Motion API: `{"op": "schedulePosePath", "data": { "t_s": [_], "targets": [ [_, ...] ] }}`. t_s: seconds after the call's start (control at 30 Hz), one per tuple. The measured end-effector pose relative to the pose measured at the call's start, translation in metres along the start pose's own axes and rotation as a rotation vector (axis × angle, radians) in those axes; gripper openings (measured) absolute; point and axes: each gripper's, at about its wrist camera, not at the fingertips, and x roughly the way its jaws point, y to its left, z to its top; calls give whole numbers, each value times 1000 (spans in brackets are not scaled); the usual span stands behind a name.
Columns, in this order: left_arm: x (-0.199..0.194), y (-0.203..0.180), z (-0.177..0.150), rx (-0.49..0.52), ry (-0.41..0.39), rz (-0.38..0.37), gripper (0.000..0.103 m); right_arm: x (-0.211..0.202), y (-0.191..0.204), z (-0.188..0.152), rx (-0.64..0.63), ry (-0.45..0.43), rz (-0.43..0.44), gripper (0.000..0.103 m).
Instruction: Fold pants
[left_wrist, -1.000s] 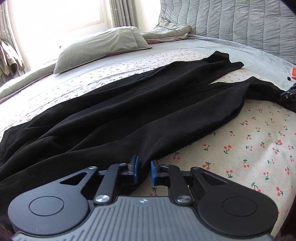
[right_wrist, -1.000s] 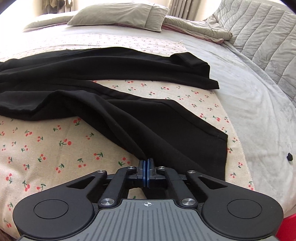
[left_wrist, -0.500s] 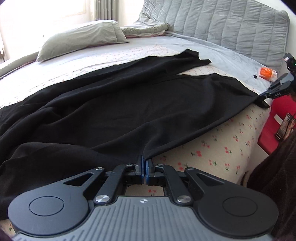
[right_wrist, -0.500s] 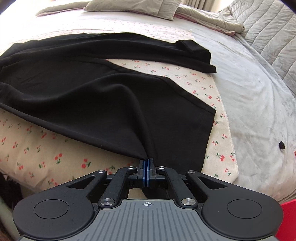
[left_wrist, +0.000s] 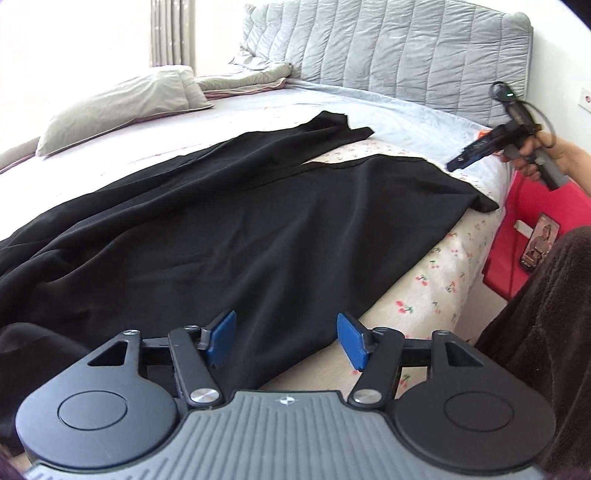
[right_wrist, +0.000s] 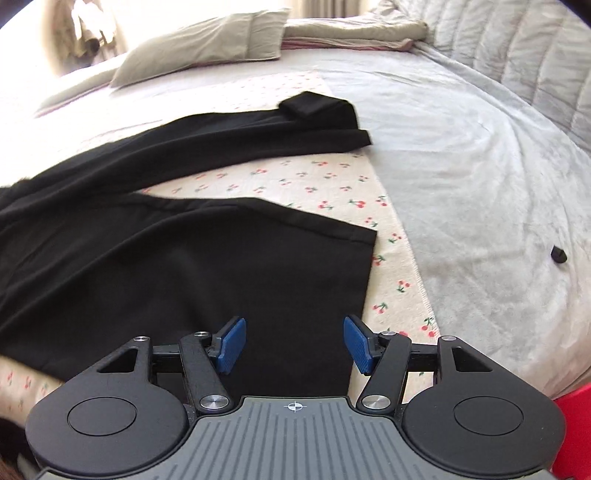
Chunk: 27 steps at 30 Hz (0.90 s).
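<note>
Black pants (left_wrist: 258, 221) spread on the bed (right_wrist: 461, 147), both jaws just opened

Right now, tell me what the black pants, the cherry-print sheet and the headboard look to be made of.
Pants: soft matte knit or woven cloth, probably; it drapes in loose folds without shine.
Cherry-print sheet: thin printed cotton-like fabric; flat, with a stitched edge.
Headboard: grey padded upholstery, slightly velvety by its sheen; stitched channels puff between seams.
</note>
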Motion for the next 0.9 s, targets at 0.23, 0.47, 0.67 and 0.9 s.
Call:
{"op": "schedulePosePath", "data": {
  "t_s": [0.23,0.47,0.67,0.9],
  "targets": [
    [51,-56,1,185,39,-68,64,56,-36,19,218,-109,-15,30],
    [70,-74,12,250,-26,-70,32,62,-45,38,181,-131,-70,1],
    [81,-86,19,256,-22,-126,2,70,-46,65,143,-146,-157,0],
    [75,-82,19,244,-43,-80,57,77,-27,72,88,-119,-236,18]
  ]
}}
